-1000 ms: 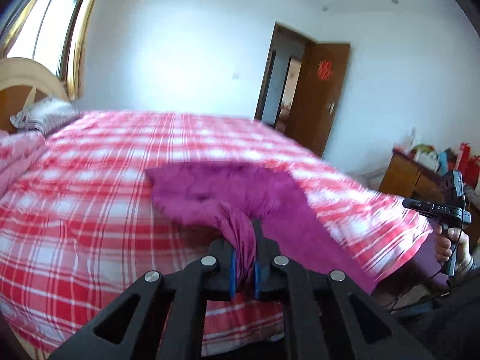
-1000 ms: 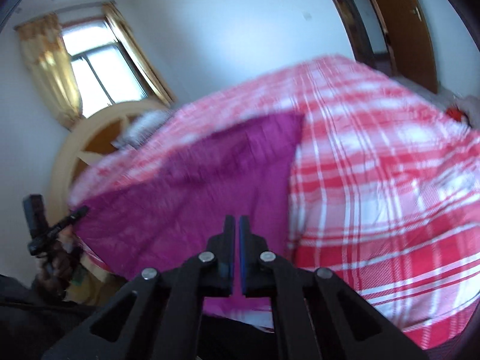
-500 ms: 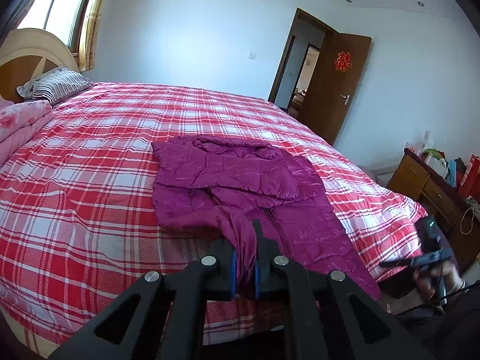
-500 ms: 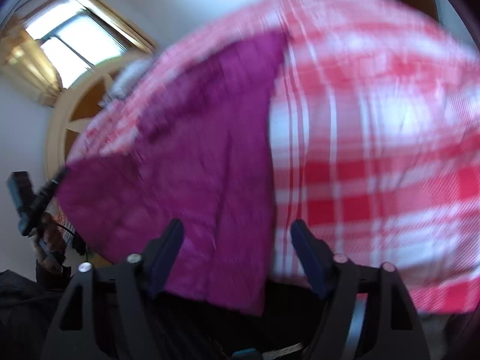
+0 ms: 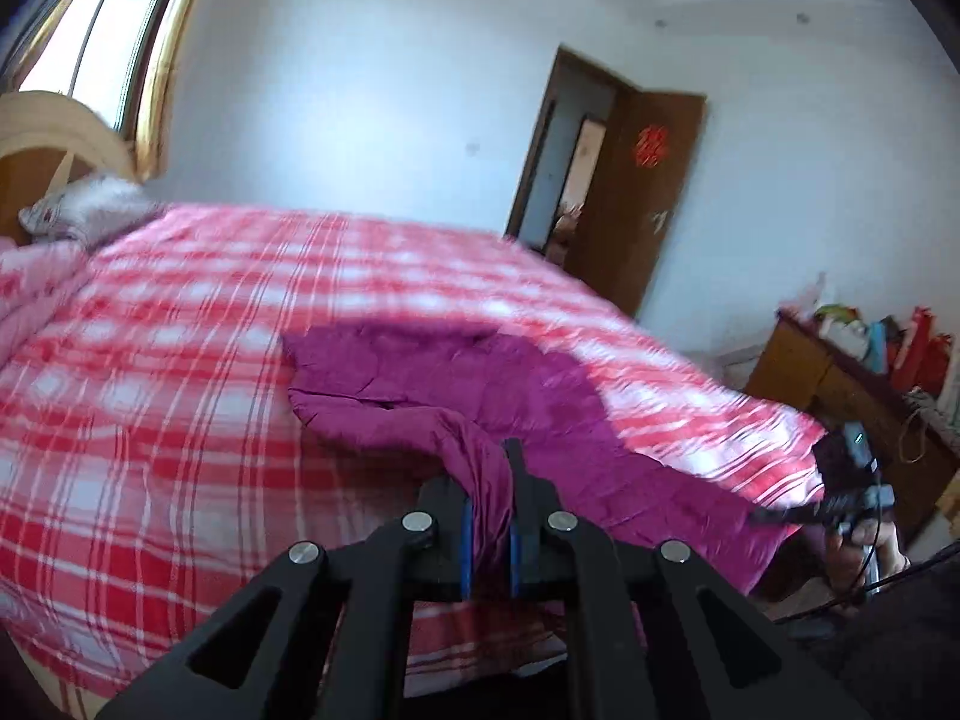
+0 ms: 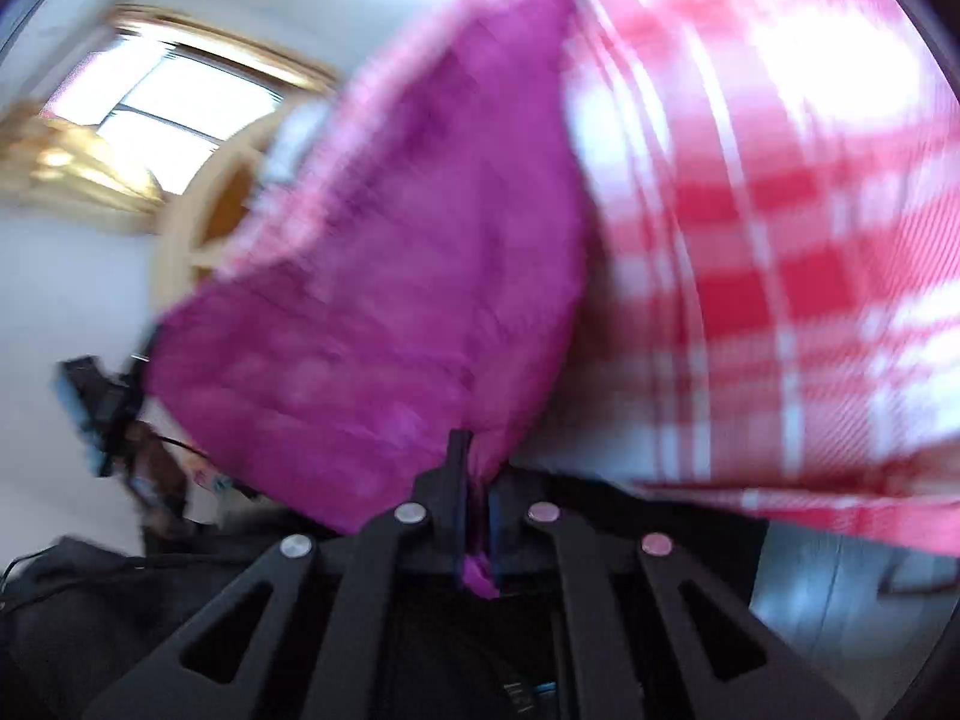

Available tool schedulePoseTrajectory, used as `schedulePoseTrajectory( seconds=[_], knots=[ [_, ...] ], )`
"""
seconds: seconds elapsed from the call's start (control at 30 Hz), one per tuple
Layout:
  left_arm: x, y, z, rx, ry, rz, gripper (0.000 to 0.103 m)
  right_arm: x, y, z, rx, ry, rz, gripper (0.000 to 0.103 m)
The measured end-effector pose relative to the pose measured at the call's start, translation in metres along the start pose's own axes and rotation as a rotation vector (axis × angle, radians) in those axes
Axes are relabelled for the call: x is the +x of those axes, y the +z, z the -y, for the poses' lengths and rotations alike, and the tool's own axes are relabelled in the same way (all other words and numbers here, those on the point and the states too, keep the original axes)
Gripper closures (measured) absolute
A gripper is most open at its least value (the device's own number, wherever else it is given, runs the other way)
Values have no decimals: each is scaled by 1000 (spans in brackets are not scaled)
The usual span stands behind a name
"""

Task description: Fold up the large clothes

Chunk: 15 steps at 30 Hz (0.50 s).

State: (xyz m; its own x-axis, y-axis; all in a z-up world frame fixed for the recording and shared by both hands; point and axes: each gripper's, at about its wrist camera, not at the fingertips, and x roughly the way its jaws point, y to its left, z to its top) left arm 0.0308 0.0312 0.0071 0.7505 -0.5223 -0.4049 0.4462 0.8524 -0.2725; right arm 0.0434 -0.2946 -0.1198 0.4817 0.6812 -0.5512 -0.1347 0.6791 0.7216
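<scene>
my left gripper (image 5: 487,516) is clamped on a bunched fold of the magenta padded jacket (image 5: 456,384); the cloth runs up between the blue pads and out over the fingertips. my right gripper (image 6: 474,516) has just been closing, and it now pinches a lower corner of the same jacket, with a small tuft of magenta fabric poking out behind the pads.

location of the garment: it lies spread on the red-and-white checked bedspread (image 5: 180,360), near the foot edge of the bed, its far end reaching toward the middle of the bed and its near hem hanging over the edge. from the right wrist view the jacket (image 6: 372,300) fills the centre of the frame, and the checked bedspread (image 6: 810,240) lies to its right. that view is heavily blurred, so fine detail of the fabric cannot be read.

surroundings, left wrist view: a pale wooden headboard (image 5: 42,132) and a grey-striped pillow (image 5: 90,210) at the far left, a window with a gold curtain (image 5: 162,60) above them, a brown door (image 5: 648,192) standing open with a red ornament on it, and a wooden dresser (image 5: 840,384) with clutter at the right. the right gripper (image 5: 840,498) and the hand (image 5: 864,546) that bears it show at the bed's right corner, blurred.
</scene>
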Motion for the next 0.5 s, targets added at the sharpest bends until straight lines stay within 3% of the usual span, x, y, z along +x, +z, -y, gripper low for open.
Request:
schedulePoseTrajectory(
  seconds=[0.1,0.2,0.3,0.5],
  knots=[
    [-22,16,15,55,4,78,95,-64,21,-56,-142,35,183,95],
    [-16,28,11,86,23,93,95,-94,43,-81,-223,20,290,95],
    [17,44,-12,47,55,68,95,-84,86,-90,-230,-16,350,95],
    [119,75,-71,-35,98,-63,95,-35,184,-44,-131,-65,344,96]
  ],
)
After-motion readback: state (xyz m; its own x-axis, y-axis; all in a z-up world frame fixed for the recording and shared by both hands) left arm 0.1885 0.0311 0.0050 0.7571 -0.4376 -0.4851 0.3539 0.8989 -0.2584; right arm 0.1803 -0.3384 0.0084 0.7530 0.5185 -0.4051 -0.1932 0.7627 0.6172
